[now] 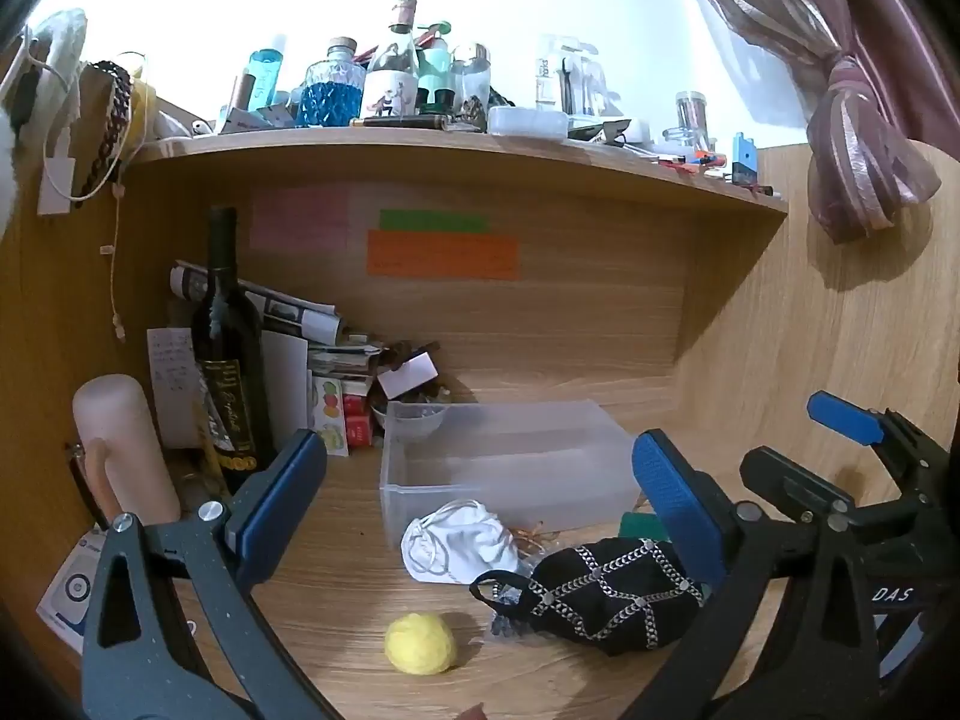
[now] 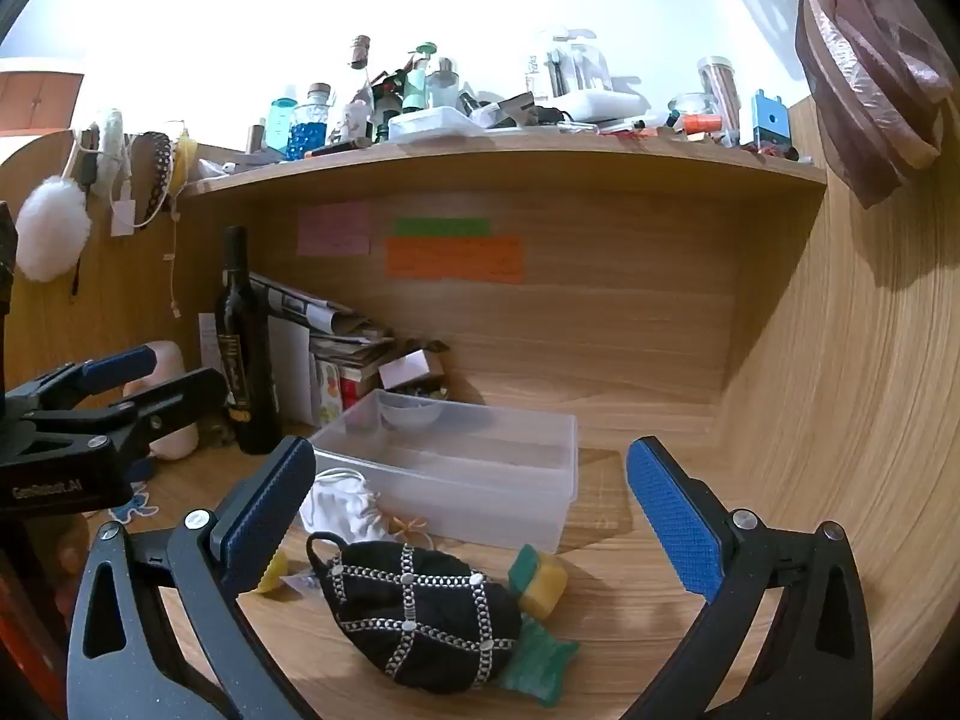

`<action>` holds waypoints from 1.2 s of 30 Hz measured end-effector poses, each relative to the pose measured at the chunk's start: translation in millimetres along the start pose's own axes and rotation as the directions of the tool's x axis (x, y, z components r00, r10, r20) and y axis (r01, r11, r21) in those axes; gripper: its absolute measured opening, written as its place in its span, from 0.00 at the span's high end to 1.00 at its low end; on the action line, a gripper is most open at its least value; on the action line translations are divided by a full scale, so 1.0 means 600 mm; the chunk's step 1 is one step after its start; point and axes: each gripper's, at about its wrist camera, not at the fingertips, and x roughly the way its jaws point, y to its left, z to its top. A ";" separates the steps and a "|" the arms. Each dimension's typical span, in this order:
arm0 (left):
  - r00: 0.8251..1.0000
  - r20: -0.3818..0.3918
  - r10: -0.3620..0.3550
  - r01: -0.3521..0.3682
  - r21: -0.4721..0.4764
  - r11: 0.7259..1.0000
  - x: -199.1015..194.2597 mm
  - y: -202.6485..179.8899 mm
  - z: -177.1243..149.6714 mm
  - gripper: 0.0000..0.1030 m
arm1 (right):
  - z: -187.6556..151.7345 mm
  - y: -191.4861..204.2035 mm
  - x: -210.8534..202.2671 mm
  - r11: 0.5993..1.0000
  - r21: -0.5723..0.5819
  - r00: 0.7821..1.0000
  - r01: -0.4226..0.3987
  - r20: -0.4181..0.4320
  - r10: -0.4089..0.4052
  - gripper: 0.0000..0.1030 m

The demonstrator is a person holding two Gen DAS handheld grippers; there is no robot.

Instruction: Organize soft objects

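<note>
On the wooden desk [image 2: 630,612], in front of a translucent plastic bin [image 2: 456,468], four soft objects are laid out. A black pouch [image 2: 414,618] criss-crossed with silver chain and studs, with a loop at one end, is seen as a rounded, stuffed shape nearest the right gripper [image 2: 468,516]. Against its far side a yellow-and-green sponge [image 2: 540,582] is set, and a green cloth piece [image 2: 534,660] protrudes from under its near edge. A crumpled white face mask [image 1: 459,543] with elastic loops lies just in front of the bin wall, beside the pouch. A yellow felt ball [image 1: 420,643] rests apart from these, nearer the left gripper [image 1: 480,516].

Both grippers are held above the desk with their blue-padded fingers spread wide; nothing is grasped by either. The left gripper brackets the mask and ball in its view; the right gripper brackets the pouch.

The bin is seen to hold no soft objects; a small bowl [image 2: 408,411] shows through its far corner, but whether it stands inside or behind cannot be determined. In the right wrist view the ball is mostly hidden behind the left-hand finger pad, and the mask is partly covered by it. A small orange-brown tangle near the mask cannot be identified. A dark wine bottle [image 2: 243,348] stands at the left beside stacked papers.
</note>
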 end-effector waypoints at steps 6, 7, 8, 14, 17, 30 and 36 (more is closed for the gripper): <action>1.000 -0.016 -0.021 0.021 -0.001 1.000 0.005 -0.002 0.002 0.00 | 0.003 -0.007 -0.005 1.000 0.008 1.000 0.000 0.005 0.000 0.00; 1.000 -0.017 -0.021 0.022 0.002 1.000 0.006 -0.003 0.001 0.00 | 0.004 -0.009 -0.004 1.000 0.010 1.000 -0.003 0.003 0.003 0.00; 1.000 -0.014 -0.019 0.019 0.004 1.000 0.007 -0.004 -0.001 0.00 | 0.004 -0.010 -0.004 1.000 0.014 1.000 -0.007 0.002 0.007 0.00; 1.000 0.000 -0.021 0.021 0.018 1.000 0.002 -0.009 -0.002 0.00 | 0.003 -0.014 0.001 1.000 0.024 1.000 -0.011 -0.012 0.011 0.00; 1.000 -0.002 -0.023 0.023 0.021 1.000 0.002 -0.009 -0.001 0.00 | 0.004 -0.013 0.002 1.000 0.025 1.000 -0.009 -0.011 0.009 0.00; 1.000 0.005 -0.019 0.019 0.020 1.000 0.000 -0.011 -0.003 0.00 | 0.005 -0.015 -0.002 0.999 0.046 1.000 -0.009 0.003 0.009 0.00; 1.000 0.006 -0.016 0.016 0.022 1.000 0.000 -0.013 -0.004 0.00 | 0.007 -0.011 -0.003 0.999 0.040 1.000 -0.009 0.007 0.009 0.00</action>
